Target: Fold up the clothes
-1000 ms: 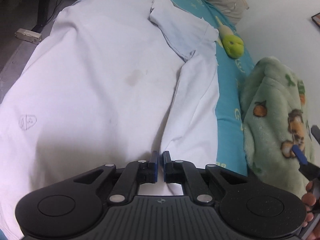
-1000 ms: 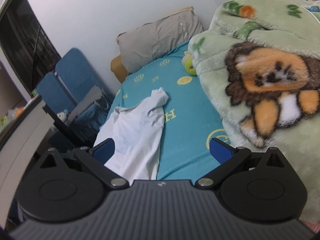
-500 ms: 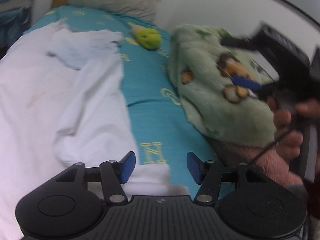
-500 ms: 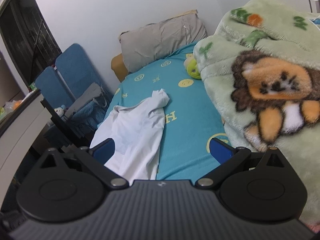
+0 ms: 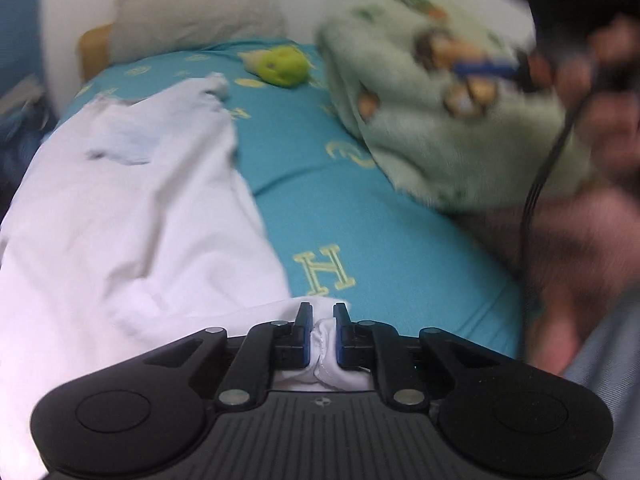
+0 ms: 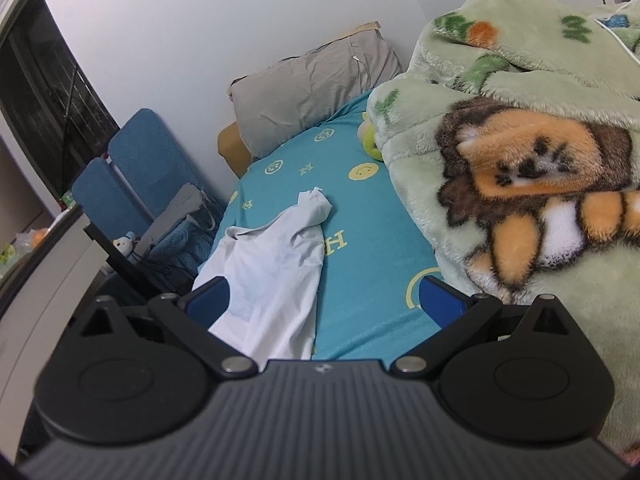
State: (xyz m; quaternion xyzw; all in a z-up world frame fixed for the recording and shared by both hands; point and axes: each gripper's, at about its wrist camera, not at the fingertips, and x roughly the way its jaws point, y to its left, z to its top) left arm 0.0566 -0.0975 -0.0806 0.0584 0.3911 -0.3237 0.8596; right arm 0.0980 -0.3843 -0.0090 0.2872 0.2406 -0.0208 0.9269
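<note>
A white shirt (image 5: 128, 208) lies lengthwise on the teal bed sheet (image 5: 384, 240), with a sleeve folded over near its far end. My left gripper (image 5: 322, 322) is shut on the near right corner of the shirt's hem, and cloth is bunched between its pads. In the right wrist view the same shirt (image 6: 276, 264) lies on the sheet's left side. My right gripper (image 6: 324, 300) is open and empty, held above the bed. It appears blurred at the upper right of the left wrist view (image 5: 484, 68).
A green fleece blanket with a lion print (image 6: 520, 168) is heaped on the bed's right side. A grey pillow (image 6: 312, 80) and a green plush toy (image 5: 282, 66) lie at the head. Blue folding chairs (image 6: 132, 176) stand left of the bed.
My left gripper opened, swung right to the shirt's hem corner and closed on it. My right gripper stayed open and shifted slightly.
</note>
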